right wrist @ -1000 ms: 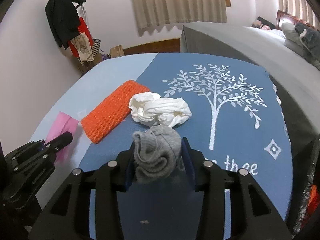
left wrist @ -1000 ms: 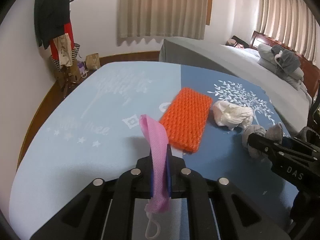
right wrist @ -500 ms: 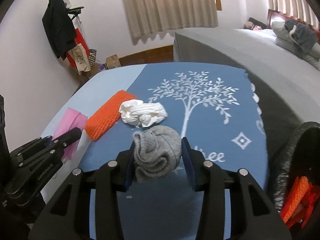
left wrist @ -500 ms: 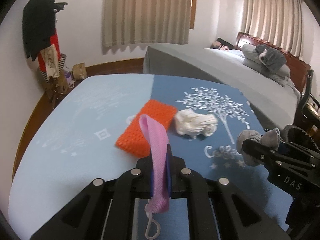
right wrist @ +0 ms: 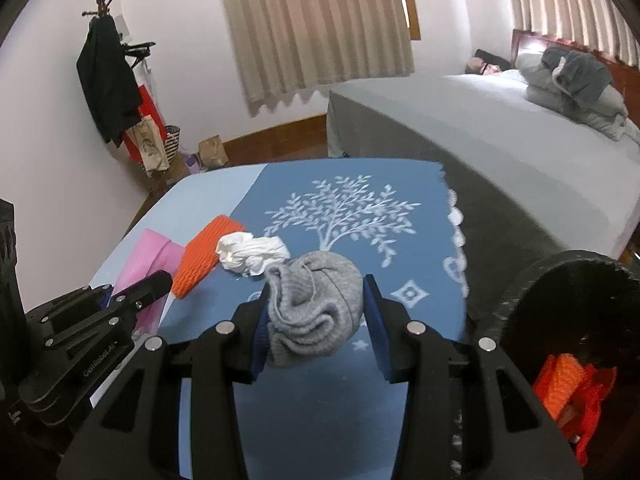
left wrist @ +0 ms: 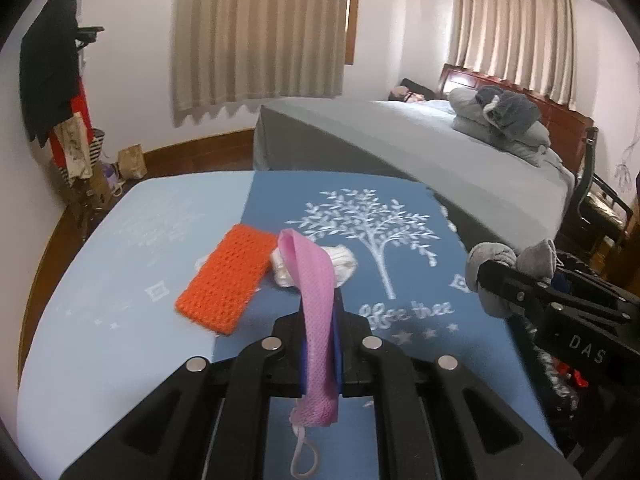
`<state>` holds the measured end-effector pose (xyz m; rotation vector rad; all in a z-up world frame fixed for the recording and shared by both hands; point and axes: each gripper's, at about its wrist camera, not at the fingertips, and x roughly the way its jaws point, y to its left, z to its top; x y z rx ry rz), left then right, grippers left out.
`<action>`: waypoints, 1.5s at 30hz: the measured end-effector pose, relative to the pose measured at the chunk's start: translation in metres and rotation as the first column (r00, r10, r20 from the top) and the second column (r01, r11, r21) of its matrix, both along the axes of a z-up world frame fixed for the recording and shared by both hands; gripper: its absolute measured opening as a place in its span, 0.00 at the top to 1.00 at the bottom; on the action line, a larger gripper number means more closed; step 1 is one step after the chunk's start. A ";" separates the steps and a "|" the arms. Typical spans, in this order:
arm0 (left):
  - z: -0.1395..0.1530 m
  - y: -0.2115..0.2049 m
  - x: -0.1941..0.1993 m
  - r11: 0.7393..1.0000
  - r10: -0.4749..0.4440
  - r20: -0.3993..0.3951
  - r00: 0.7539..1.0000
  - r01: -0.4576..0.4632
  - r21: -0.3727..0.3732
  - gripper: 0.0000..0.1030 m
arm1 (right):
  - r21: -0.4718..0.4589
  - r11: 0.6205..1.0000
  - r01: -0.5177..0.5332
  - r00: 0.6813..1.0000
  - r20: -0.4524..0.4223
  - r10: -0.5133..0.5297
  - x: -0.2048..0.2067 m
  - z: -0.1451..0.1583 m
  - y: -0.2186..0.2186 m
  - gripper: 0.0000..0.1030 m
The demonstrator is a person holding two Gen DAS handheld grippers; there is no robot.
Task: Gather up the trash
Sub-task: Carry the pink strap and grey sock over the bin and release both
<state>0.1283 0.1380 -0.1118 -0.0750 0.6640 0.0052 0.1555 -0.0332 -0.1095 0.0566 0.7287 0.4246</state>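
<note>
My left gripper (left wrist: 320, 320) is shut on a pink face mask (left wrist: 316, 300), held above the blue table (left wrist: 120, 340). My right gripper (right wrist: 316, 304) is shut on a balled grey sock (right wrist: 316, 300); it also shows in the left wrist view (left wrist: 490, 258) at the right. An orange foam net (left wrist: 228, 280) and a crumpled white tissue (right wrist: 252, 254) lie on the table ahead. A black bin (right wrist: 572, 320) holding orange trash (right wrist: 568, 384) stands at the right, beside the table edge.
A grey bed (left wrist: 420, 152) with folded bedding (left wrist: 500, 120) lies beyond the table. A coat rack (right wrist: 108, 80) with bags stands by the left wall. Curtains (left wrist: 260, 32) hang at the back.
Both grippers have pulled back and swung to the right with their loads. The black bin has come further into the right wrist view.
</note>
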 end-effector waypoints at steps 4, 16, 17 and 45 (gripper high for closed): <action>0.008 -0.016 -0.003 1.000 -0.029 0.019 0.999 0.029 -0.004 0.91 | 0.002 1.000 0.029 0.999 0.022 -0.029 -0.006 0.009 -0.019 0.60; 0.026 -0.071 -0.008 0.990 -0.138 0.057 0.989 0.138 -0.004 0.91 | 0.020 0.991 0.131 0.989 0.060 -0.132 -0.022 0.028 -0.076 0.60; 0.027 -0.075 -0.009 0.989 -0.145 0.059 0.988 0.146 -0.004 0.91 | 0.022 0.990 0.140 0.988 0.062 -0.141 -0.023 0.029 -0.080 0.60; 0.051 -0.204 -0.014 0.919 -0.391 0.125 0.912 0.393 0.006 0.91 | -0.016 0.933 0.359 0.929 0.106 -0.355 -0.069 0.034 -0.205 0.60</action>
